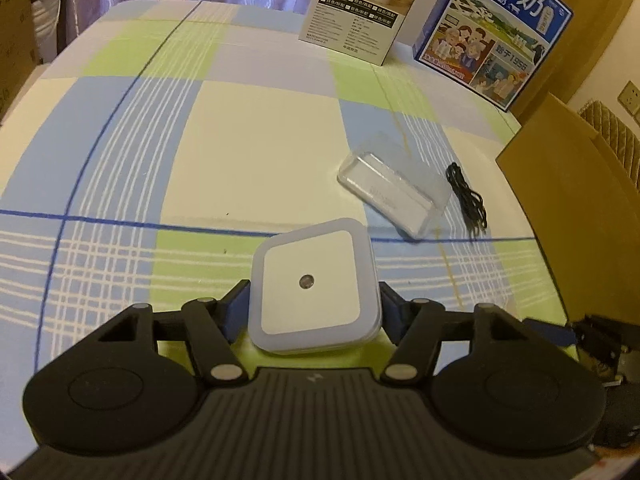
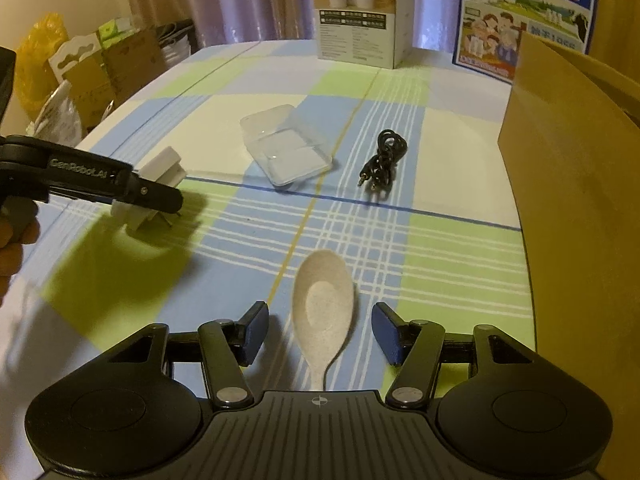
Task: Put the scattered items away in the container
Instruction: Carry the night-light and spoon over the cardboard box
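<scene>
My left gripper is shut on a white square night light, its blue pads against the two sides. In the right wrist view that gripper holds the night light a little above the cloth, prongs down. My right gripper is open, and a beige spoon lies on the table between its fingers with a gap on each side. A clear plastic case and a coiled black audio cable lie farther out. The brown cardboard box stands at the right.
The table wears a checked blue, green and cream cloth. At its far edge stand a white product box and a blue milk carton. Bags and cartons crowd the floor beyond the left edge. A hand shows at the left.
</scene>
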A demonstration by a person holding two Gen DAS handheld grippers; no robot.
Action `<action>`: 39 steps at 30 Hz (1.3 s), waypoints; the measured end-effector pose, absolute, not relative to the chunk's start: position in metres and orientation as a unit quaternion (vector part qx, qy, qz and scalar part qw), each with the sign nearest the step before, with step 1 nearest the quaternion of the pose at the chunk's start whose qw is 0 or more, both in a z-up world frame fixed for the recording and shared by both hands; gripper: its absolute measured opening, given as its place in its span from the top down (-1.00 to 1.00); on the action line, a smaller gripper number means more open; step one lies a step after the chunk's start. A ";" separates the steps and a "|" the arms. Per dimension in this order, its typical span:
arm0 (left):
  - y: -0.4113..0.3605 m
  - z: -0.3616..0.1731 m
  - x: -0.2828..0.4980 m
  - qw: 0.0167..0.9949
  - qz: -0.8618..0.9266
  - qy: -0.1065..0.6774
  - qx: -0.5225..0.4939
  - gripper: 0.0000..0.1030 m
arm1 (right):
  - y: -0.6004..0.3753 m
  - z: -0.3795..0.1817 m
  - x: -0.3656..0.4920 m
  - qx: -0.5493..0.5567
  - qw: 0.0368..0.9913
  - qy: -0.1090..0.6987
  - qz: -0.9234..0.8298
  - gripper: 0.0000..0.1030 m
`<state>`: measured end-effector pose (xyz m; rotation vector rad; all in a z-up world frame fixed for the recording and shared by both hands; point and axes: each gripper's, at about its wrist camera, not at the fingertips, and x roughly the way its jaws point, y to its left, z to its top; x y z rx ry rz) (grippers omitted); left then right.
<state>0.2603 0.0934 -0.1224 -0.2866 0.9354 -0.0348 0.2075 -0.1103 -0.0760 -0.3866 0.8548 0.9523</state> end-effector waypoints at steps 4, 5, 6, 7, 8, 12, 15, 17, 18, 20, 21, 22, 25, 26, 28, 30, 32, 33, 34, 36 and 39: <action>0.090 -0.116 0.241 0.887 -0.020 0.445 -0.120 -0.18 | -0.109 -0.077 0.206 -0.186 0.786 0.388 0.444 0.43; 0.089 -0.114 0.236 0.889 -0.020 0.443 -0.114 -0.18 | -0.109 -0.077 0.206 -0.185 0.786 0.387 0.445 0.42; 0.088 -0.113 0.231 0.890 -0.020 0.441 -0.111 -0.18 | -0.110 -0.077 0.206 -0.184 0.786 0.387 0.445 0.43; 0.086 -0.111 0.225 0.892 -0.022 0.439 -0.109 -0.18 | -0.110 -0.077 0.206 -0.184 0.786 0.387 0.445 0.43; 0.085 -0.110 0.220 0.893 -0.022 0.438 -0.106 -0.18 | -0.110 -0.077 0.206 -0.185 0.787 0.385 0.446 0.43; 0.078 -0.106 0.203 0.896 -0.020 0.433 -0.093 -0.18 | -0.115 -0.072 0.205 -0.177 0.793 0.376 0.446 0.43; 0.075 -0.103 0.193 0.898 -0.017 0.430 -0.090 -0.18 | -0.118 -0.066 0.205 -0.165 0.799 0.369 0.445 0.43; 0.071 -0.100 0.189 0.899 -0.016 0.430 -0.084 -0.18 | -0.121 -0.061 0.205 -0.158 0.802 0.365 0.445 0.43; 0.069 -0.098 0.187 0.899 -0.016 0.430 -0.082 -0.18 | -0.121 -0.058 0.205 -0.154 0.804 0.363 0.445 0.43; 0.065 -0.093 0.183 0.900 -0.016 0.428 -0.076 -0.18 | -0.123 -0.052 0.204 -0.148 0.808 0.357 0.445 0.43; 0.062 -0.091 0.181 0.901 -0.015 0.427 -0.071 -0.18 | -0.124 -0.048 0.204 -0.145 0.810 0.353 0.445 0.43; 0.060 -0.088 0.178 0.902 -0.015 0.425 -0.067 -0.18 | -0.125 -0.044 0.203 -0.142 0.812 0.350 0.445 0.43; 0.055 -0.081 0.171 0.904 -0.011 0.422 -0.066 -0.18 | -0.130 -0.032 0.200 -0.130 0.818 0.339 0.446 0.43; 0.052 -0.078 0.169 0.904 -0.011 0.422 -0.067 -0.18 | -0.132 -0.027 0.198 -0.127 0.819 0.337 0.447 0.43; 0.045 -0.073 0.164 0.905 -0.013 0.420 -0.061 -0.18 | -0.136 -0.018 0.196 -0.121 0.822 0.332 0.447 0.43; 0.038 -0.067 0.158 0.906 -0.015 0.419 -0.056 -0.18 | -0.141 -0.010 0.194 -0.114 0.824 0.328 0.447 0.43; 0.032 -0.060 0.151 0.907 -0.017 0.417 -0.057 -0.18 | -0.147 -0.001 0.192 -0.107 0.826 0.324 0.448 0.43; 0.029 -0.057 0.148 0.908 -0.017 0.415 -0.058 -0.18 | -0.150 0.004 0.191 -0.104 0.828 0.321 0.448 0.43; 0.026 -0.053 0.145 0.908 -0.018 0.414 -0.057 -0.18 | -0.153 0.009 0.190 -0.101 0.830 0.318 0.448 0.43; 0.020 -0.046 0.139 0.909 -0.020 0.412 -0.056 -0.18 | -0.161 0.018 0.188 -0.094 0.832 0.315 0.447 0.43; 0.010 -0.035 0.132 0.912 -0.025 0.407 -0.049 -0.18 | -0.172 0.033 0.187 -0.084 0.837 0.308 0.445 0.43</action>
